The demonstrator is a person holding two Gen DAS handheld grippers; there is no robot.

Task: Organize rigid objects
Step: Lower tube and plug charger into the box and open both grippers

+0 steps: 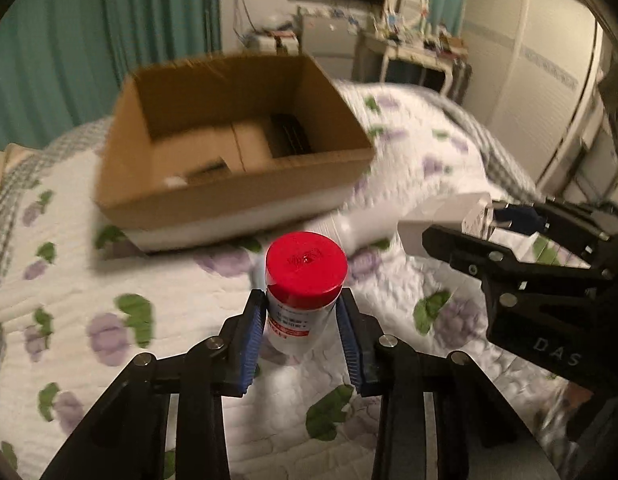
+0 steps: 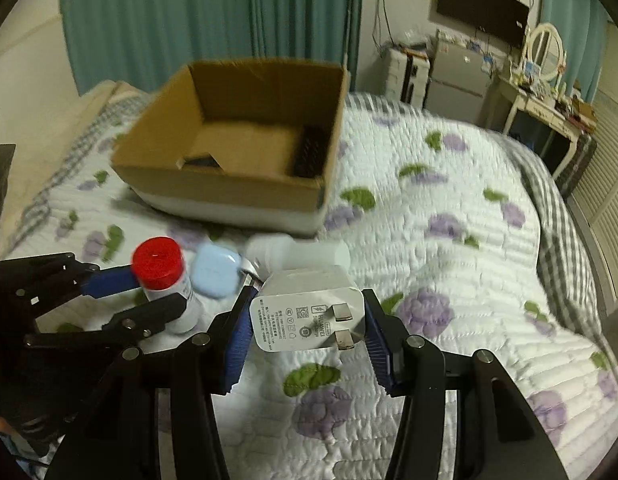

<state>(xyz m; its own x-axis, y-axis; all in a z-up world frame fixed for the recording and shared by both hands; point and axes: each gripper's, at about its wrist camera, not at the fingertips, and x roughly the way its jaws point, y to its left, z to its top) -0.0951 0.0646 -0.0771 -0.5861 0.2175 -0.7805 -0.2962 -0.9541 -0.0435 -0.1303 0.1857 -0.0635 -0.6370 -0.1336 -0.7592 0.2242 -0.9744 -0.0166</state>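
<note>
My left gripper (image 1: 303, 304) is shut on a white bottle with a red cap (image 1: 305, 276), held above the quilt; it also shows in the right wrist view (image 2: 159, 268). My right gripper (image 2: 307, 316) is shut on a white wall charger (image 2: 309, 312) with metal prongs facing me; the charger also shows in the left wrist view (image 1: 441, 220). An open cardboard box (image 1: 229, 128) sits on the bed ahead, with dark items inside; it also shows in the right wrist view (image 2: 237, 140). A light blue case (image 2: 215, 274) and a white bottle (image 2: 297, 254) lie on the quilt before the box.
The bed has a white quilt (image 2: 449, 248) with purple flowers and green leaves. Green curtains (image 2: 209, 16) hang behind the box. A dresser with a mirror (image 2: 545, 76) and a small fridge (image 2: 457, 76) stand at the far right. A wardrobe (image 1: 541, 80) lines the right wall.
</note>
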